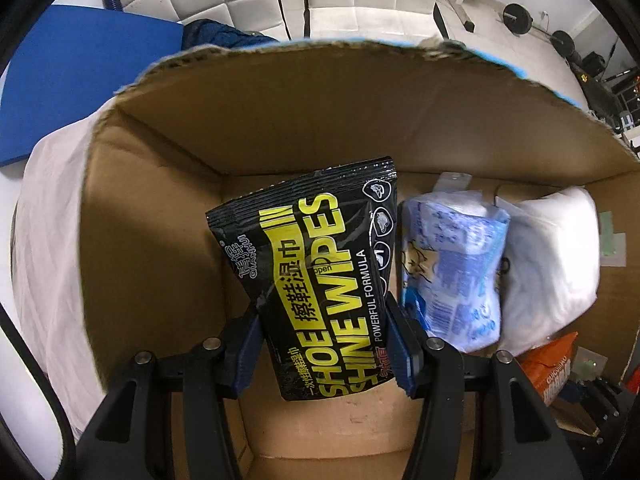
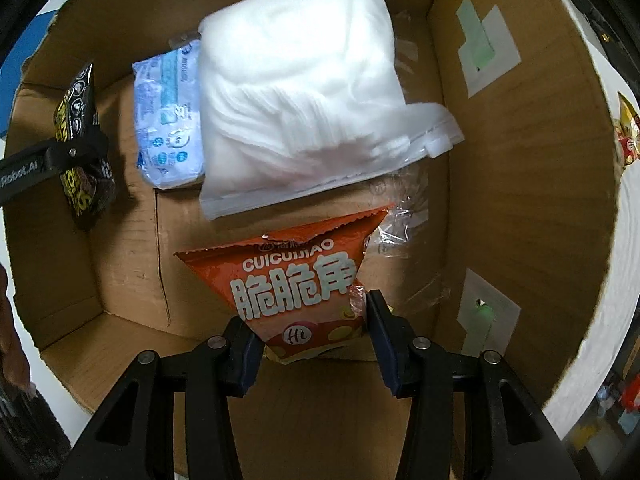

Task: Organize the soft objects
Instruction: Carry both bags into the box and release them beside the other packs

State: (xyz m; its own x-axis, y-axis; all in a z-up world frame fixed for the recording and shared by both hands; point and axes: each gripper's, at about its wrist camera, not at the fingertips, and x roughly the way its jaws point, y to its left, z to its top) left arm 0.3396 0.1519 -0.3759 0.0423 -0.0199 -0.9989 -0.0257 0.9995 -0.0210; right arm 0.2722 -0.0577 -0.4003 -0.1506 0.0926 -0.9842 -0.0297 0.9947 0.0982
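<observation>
On my far left, outside the brown cardboard box (image 1: 168, 208), a pale pink cloth (image 1: 48, 248) drapes along the box wall, with a blue flat mat (image 1: 80, 76) behind it. Inside the box, my left gripper (image 1: 326, 334) is clamped on the lower half of the black-and-yellow foil shoe-wipes pack (image 1: 316, 272), which stands upright and leans slightly, its top edge toward the far wall. Just beside it on the right stands a blue-and-white printed plastic tissue pack (image 1: 452, 272), pressed against a clear zip bag stuffed with white cotton pads (image 1: 552, 264). At the right edge of my left view I can see part of the orange crinkled snack bag (image 1: 554, 364).

From the right wrist camera, the same row reads shoe wipes, tissue pack, cotton bag along the far side. My right gripper (image 2: 310, 328) is closed on the bottom of the orange snack bag, which sits near the front of the box, its torn top just touching the cotton bag's zip edge. Pale green-and-white stickers (image 2: 486, 46) mark the right wall.
</observation>
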